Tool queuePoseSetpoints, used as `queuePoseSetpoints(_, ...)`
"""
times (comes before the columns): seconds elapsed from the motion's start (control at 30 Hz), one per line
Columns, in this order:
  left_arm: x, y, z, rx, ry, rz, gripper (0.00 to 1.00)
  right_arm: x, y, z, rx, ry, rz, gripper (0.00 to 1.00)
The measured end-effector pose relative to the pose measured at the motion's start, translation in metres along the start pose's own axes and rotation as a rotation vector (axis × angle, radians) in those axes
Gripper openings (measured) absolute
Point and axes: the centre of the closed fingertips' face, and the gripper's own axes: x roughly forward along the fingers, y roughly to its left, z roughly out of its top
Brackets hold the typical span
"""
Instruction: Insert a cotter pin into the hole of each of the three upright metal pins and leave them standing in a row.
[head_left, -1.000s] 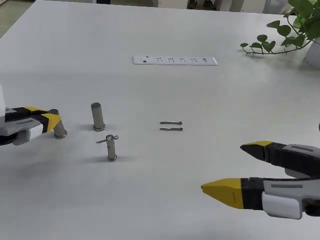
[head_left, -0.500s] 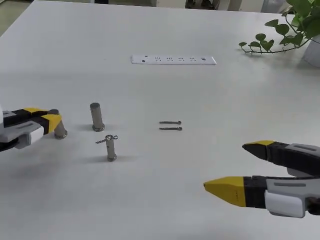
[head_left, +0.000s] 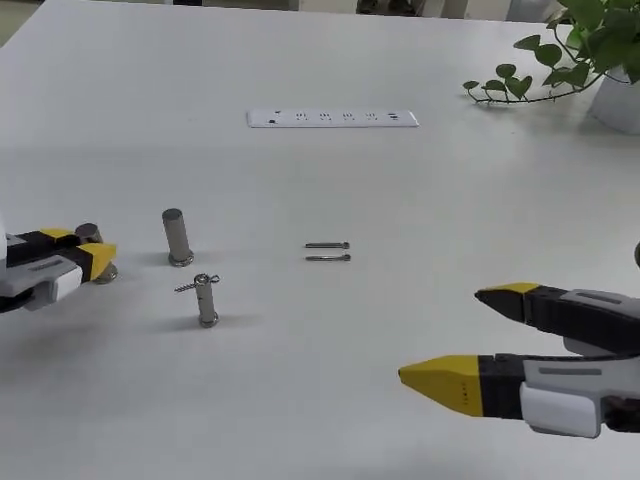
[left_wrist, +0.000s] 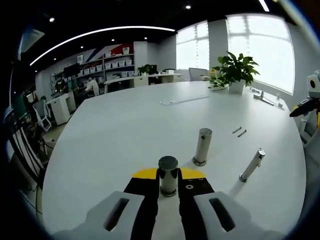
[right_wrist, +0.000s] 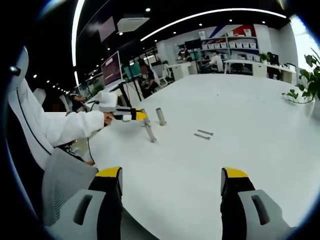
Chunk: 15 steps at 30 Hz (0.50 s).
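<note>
So the left gripper (head_left: 85, 248) has its fingers (left_wrist: 145, 189) pinched narrow around the first pin (left_wrist: 168, 175), one finger on each side. The pin is upright, and its flat top pokes up above the yellow tips. In the head view its base looks like it's down on the white worktop (head_left: 300, 410).

Just past those fingers and off to their right is the second pin (head_left: 176, 236). It's bare, upright, and standing apart from everything. A bit further right of the left fingers, the third pin (head_left: 206, 300) is upright too. This one has a cotter pin (head_left: 192, 284) through the hole near its top, sticking out sideways on the side facing the left fingers. The three pins aren't in one straight row.

Between the two grippers, well ahead of the right fingers, two loose cotter pins (head_left: 327, 245) lie flat side by side, parallel and not quite touching. Way beyond them there's a white power strip (head_left: 333, 118) lying flat.

The right gripper (head_left: 442, 335) hangs over the worktop with its fingers (head_left: 450, 378) spread wide and nothing between them, tips pointing toward the pins. Far ahead and to the right of it, a white pot (head_left: 615, 105) holds a green leafy plant (head_left: 585, 30), with one stem trailing out over the worktop.
</note>
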Motion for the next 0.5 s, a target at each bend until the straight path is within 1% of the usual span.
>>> queuePoseSetpoints(0.03,0.0,0.001,0.0,-0.004,0.0,0.009,0.1,0.0,0.0,-0.001,0.003,0.004,0.001,0.78)
queuePoseSetpoints(0.1,-0.001,0.001,0.0,-0.022,-0.007,0.013,0.1,0.0,0.0,-0.002,0.012,0.0,0.001,0.78)
queuePoseSetpoints(0.13,-0.002,0.001,0.0,-0.021,-0.008,0.014,0.1,0.001,0.0,-0.002,0.017,-0.001,0.002,0.78)
queuePoseSetpoints(0.2,-0.002,0.001,0.0,-0.022,-0.005,0.021,0.09,0.001,0.001,-0.003,0.02,-0.003,0.005,0.78)
queuePoseSetpoints(0.33,-0.006,0.003,-0.001,-0.045,0.007,0.052,0.09,0.002,0.003,-0.003,0.016,-0.004,0.01,0.78)
queuePoseSetpoints(0.4,-0.009,0.001,-0.001,-0.049,0.011,0.052,0.09,0.003,0.004,-0.002,0.015,-0.009,0.014,0.78)
queuePoseSetpoints(0.43,-0.01,-0.001,-0.001,-0.068,0.013,0.045,0.09,0.003,0.005,-0.002,0.014,-0.01,0.015,0.78)
queuePoseSetpoints(0.5,-0.015,-0.004,0.002,-0.043,0.006,0.038,0.09,0.003,0.005,-0.001,0.011,-0.012,0.016,0.78)
